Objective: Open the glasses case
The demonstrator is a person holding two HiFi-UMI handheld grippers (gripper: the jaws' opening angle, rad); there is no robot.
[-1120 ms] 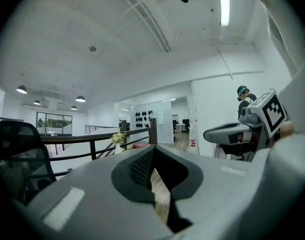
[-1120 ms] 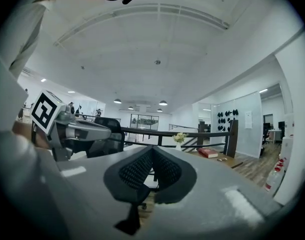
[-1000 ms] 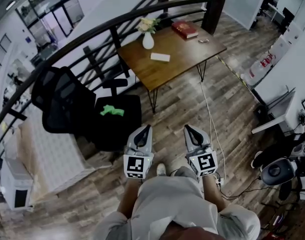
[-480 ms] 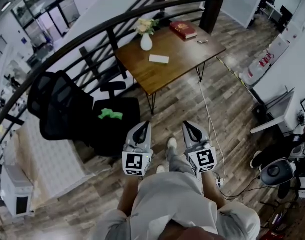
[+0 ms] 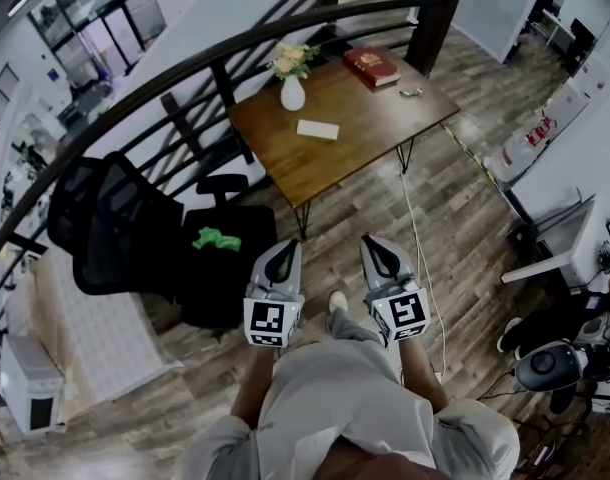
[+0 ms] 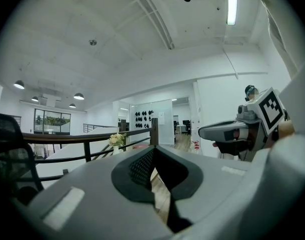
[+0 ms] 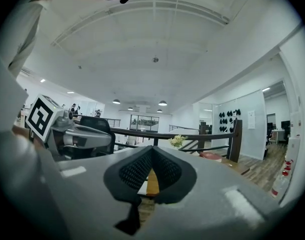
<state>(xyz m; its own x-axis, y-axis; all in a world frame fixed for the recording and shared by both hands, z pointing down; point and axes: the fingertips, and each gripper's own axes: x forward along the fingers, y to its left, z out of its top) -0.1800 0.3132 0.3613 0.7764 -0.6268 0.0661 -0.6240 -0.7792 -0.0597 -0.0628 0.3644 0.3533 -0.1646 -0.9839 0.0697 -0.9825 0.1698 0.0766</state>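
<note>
Head view — glasses case (image 5: 318, 129) on table (image 5: 377, 128), long axis left-right; left claw (image 5: 284, 253), right claw (image 5: 374, 248) closed.

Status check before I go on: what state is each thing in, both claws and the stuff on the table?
Left claw: shut, empty.
Right claw: shut, empty.
Glasses case: looks closed, lying flat on the table, untouched.
Red book: closed, lying flat.
Vase: upright, flowers in it.
Office chair: nobody in it, green item on the seat.
</note>
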